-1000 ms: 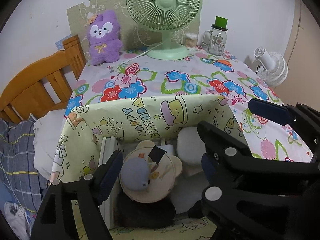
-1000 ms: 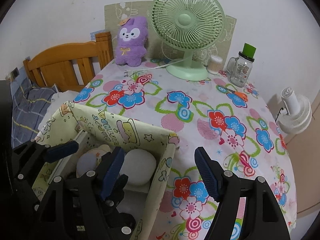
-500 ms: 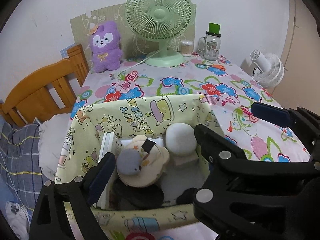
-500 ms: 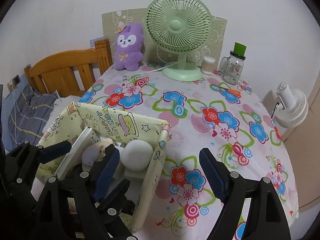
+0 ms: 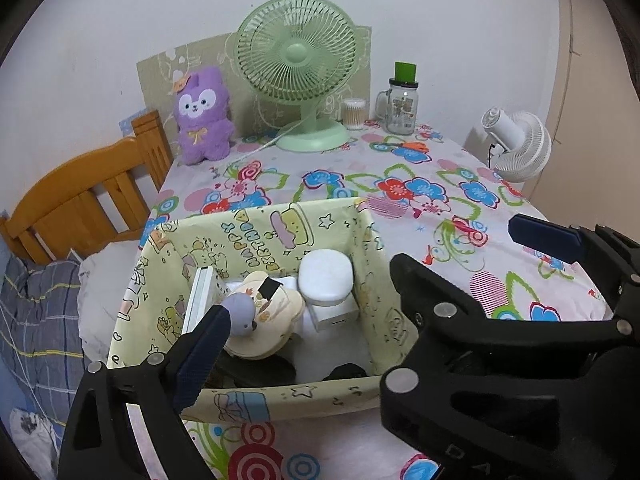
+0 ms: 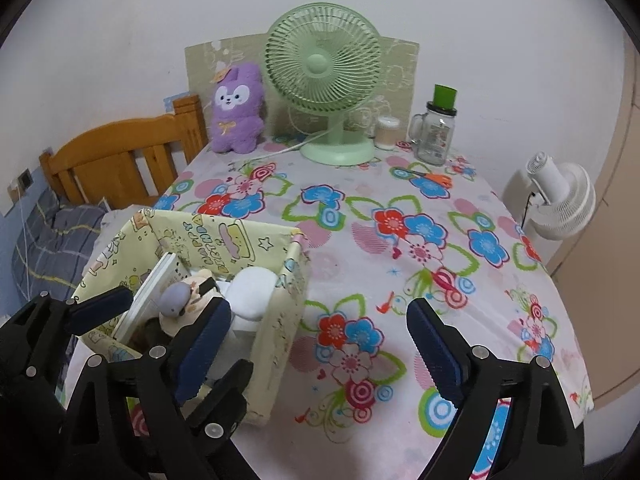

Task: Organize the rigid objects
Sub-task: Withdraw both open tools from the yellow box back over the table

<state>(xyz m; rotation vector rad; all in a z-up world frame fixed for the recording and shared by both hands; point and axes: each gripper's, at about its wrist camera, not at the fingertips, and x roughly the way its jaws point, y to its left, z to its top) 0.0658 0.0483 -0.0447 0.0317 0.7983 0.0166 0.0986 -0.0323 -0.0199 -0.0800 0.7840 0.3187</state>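
Hovering left gripper (image 5: 360,292) jaws spread, empty | right gripper (image 6: 320,352) jaws opening, empty | fabric bin (image 6: 280,292) beside both, filled

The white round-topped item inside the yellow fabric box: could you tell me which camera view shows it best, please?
The left wrist view: it looks down into the fabric box, so the white round-topped item shows whole, on a white base. In the right wrist view, the same item is partly hidden by the box wall and a gripper finger.
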